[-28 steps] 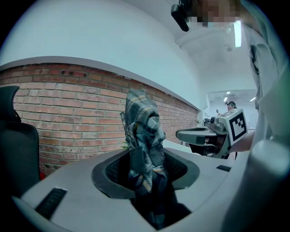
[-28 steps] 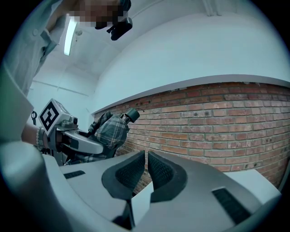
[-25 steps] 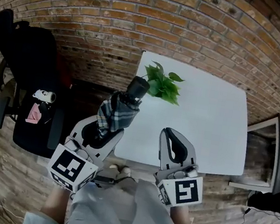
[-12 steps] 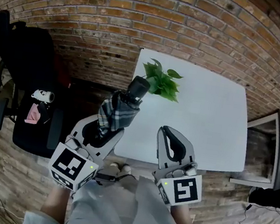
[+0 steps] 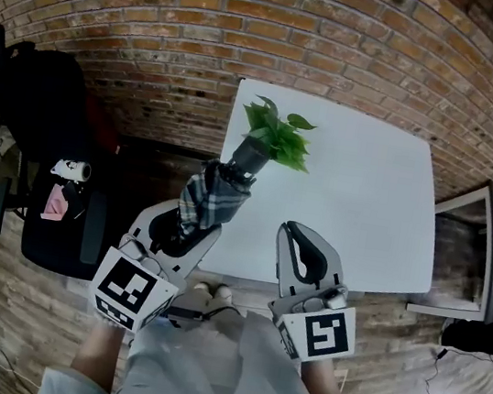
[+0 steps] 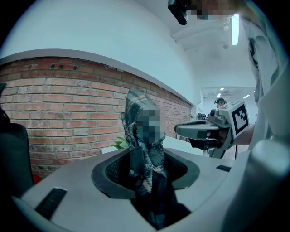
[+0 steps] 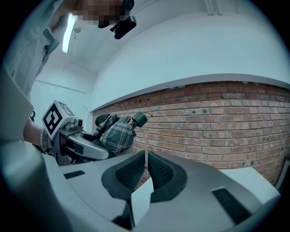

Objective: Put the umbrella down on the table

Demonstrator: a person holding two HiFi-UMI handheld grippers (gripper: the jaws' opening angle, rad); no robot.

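A folded plaid umbrella (image 5: 214, 197) with a black handle end (image 5: 249, 155) sits between the jaws of my left gripper (image 5: 188, 227), which is shut on its fabric body. In the left gripper view the umbrella (image 6: 146, 149) stands up between the two pads. Its handle end reaches the left edge of the white table (image 5: 366, 201), beside a green plant (image 5: 275, 133). My right gripper (image 5: 303, 239) hovers at the table's near edge, shut with nothing in it. Its pads nearly touch in the right gripper view (image 7: 146, 166), where the umbrella (image 7: 115, 131) shows to the left.
A black office chair (image 5: 46, 113) with small items on its seat stands to the left on the wooden floor. A brick wall runs behind the table. A dark cabinet (image 5: 486, 266) stands at the table's right.
My left gripper has moved a little toward the table and lower with the umbrella, so the handle end now lies by the plant. The right gripper has stayed put.
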